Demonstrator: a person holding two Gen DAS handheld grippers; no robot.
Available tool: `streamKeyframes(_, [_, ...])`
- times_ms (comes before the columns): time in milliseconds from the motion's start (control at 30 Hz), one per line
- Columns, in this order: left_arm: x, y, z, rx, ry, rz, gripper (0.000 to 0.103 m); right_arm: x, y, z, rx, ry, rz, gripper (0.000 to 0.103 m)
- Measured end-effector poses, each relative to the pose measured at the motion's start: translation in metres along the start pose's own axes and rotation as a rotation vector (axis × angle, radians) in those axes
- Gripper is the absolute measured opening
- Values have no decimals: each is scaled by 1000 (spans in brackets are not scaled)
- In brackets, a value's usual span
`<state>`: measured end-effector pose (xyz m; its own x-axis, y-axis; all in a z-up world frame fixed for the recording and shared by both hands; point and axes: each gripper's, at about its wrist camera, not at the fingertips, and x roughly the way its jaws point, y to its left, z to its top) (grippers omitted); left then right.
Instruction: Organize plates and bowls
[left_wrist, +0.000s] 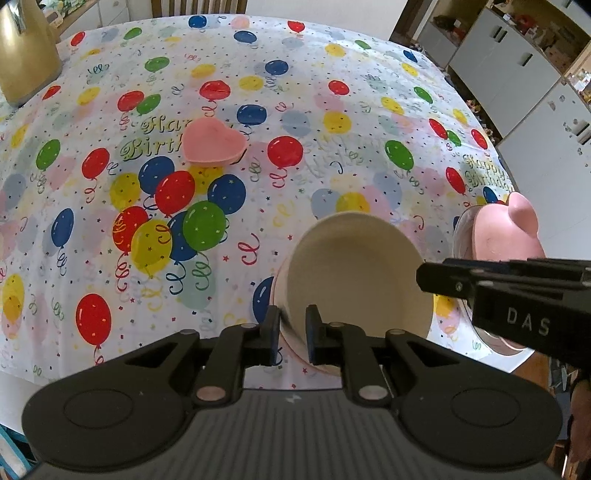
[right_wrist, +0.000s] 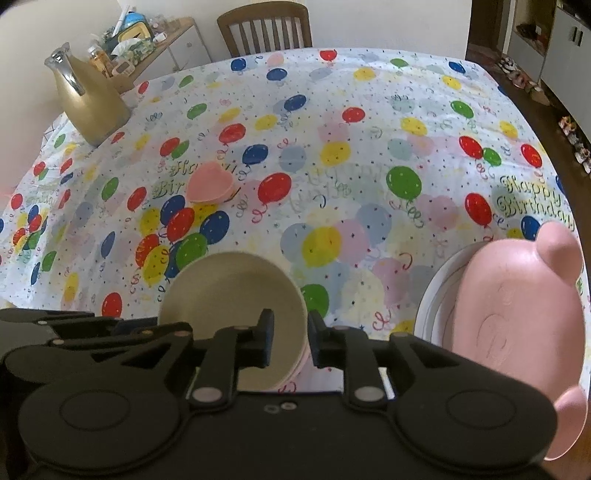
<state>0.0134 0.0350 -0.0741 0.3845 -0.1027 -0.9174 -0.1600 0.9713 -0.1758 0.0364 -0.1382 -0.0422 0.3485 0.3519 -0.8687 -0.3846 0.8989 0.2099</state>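
Left tongs (left_wrist: 291, 334) clamp the cream bowl's (left_wrist: 354, 266) seven-o'clock rim, right tongs (right_wrist: 290, 341) parted around the opposite rim: unsupported, the bowl may tip.

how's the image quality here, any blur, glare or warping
Left wrist view: strong fisheye bend on the balloon tablecloth; sharp overall, slight smear where the cream bowl rim meets the left tool. Right wrist view: same barrel warp, dark corners, a glint on the gold jug, soft even daylight, no hard shadows.
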Motion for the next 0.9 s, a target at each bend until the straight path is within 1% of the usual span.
streamKeyframes(200, [-5, 4, 4, -15, -3, -5, 14, -3, 2, 9, -29, -11, 10, 22])
streamKeyframes(300, [-10, 8, 6, -25, -17, -8, 14, -4, 4, 15, -44, -12, 22, 24])
streamKeyframes(433, [-22, 13, 13, -52, -84, 7, 14, -5, 11, 25, -78, -27, 40, 29])
streamKeyframes(533, [-33, 19, 22, -75, -133, 5, 14, -6, 18, 35, -106, -43, 57, 31])
streamKeyframes(700, [-44, 27, 39, -96, -199, 20, 14, -7, 28, 53, -152, -68, 84, 36])
streamKeyframes(900, [-46, 35, 57, -108, -230, 33, 14, -2, 37, 75, -199, -89, 114, 42])
